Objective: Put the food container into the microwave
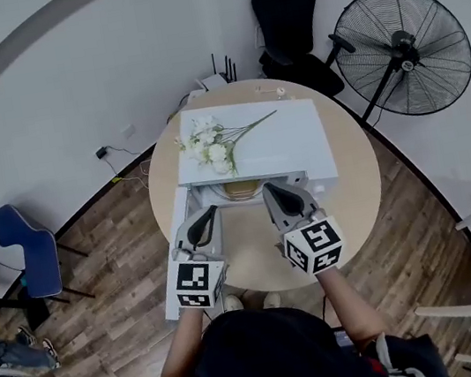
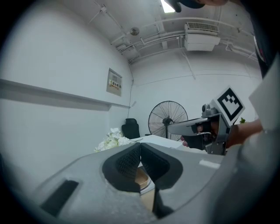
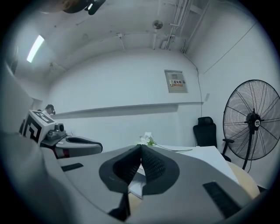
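Looking down from the head view, I take the white microwave (image 1: 255, 144) on the round wooden table (image 1: 352, 163) as my landmark. Its door (image 1: 183, 210) hangs open on the left side of the microwave. A spray of white flowers (image 1: 209, 147) lies on top of the microwave, toward its left front corner. The food container (image 1: 240, 189) (tan and round, only partly in sight) sits inside the microwave's open cavity, just behind the front edge.

I have both grippers in front of the microwave, raised above the table and pointing at the opening. The left gripper (image 1: 209, 214) is before the open door, and its own view shows the pads pressed together with nothing between them (image 2: 140, 146). Below its jaws that view catches the container's white rim (image 2: 142, 178). The right gripper (image 1: 273, 190) is before the cavity's right half, jaws likewise closed on nothing (image 3: 141, 148).

Behind the microwave stand a black office chair (image 1: 286, 18) and a pedestal fan (image 1: 402, 48).
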Available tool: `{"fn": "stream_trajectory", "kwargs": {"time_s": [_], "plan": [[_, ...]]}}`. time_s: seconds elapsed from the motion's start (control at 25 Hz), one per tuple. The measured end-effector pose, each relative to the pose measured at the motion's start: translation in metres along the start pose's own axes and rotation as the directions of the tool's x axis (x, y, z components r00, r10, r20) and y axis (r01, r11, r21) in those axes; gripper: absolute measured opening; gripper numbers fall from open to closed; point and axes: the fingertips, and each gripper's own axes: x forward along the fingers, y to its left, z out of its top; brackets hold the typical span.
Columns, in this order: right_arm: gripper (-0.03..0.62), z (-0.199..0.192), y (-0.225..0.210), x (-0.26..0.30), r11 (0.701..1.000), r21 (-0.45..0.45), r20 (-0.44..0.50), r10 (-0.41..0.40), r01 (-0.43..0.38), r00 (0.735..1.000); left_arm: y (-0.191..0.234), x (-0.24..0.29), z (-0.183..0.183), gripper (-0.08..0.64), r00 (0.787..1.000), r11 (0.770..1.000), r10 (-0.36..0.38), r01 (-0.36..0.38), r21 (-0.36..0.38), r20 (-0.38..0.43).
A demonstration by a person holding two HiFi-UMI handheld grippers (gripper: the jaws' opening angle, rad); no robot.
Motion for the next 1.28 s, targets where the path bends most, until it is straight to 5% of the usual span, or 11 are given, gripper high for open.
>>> {"fn": "stream_trajectory", "kwargs": {"time_s": [0.36,1.28], "plan": [[0.011,0.017,0.001,-0.009,1.000,-0.007,0.046,-0.010,0.010,0.999,0.005,-0.008,0.027,0.017,0.997,1.000,0.016,-0.016,-0.005,0.071],[0.011,0.025,0.003,-0.004,1.000,0.013,0.074,-0.023,0.022,0.997,0.005,-0.012,0.043,0.017,0.995,1.000,0.006,-0.009,0.029,0.098]]}}
